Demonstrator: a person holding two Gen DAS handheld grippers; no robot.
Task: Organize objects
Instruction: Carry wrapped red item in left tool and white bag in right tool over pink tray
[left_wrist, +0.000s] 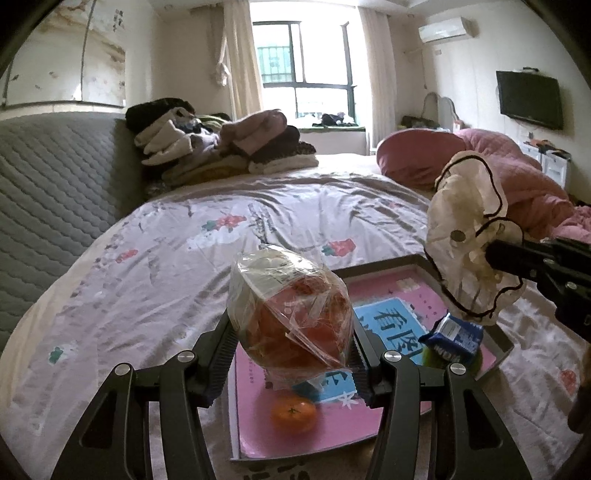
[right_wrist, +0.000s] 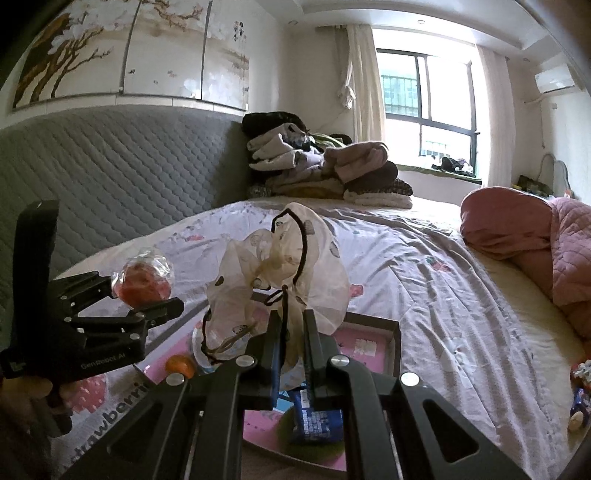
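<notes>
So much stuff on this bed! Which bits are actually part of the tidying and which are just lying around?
Part of the job:
left gripper holding a plastic-wrapped bag of fruit
right gripper holding a frilly white cloth
tray, with a tangerine and a blue snack packet

Just lying about:
pile of folded clothes
pink quilt
wall television

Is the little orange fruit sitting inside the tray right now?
Yes, the orange fruit rests on the pink liner inside the tray, below the left gripper.
</notes>
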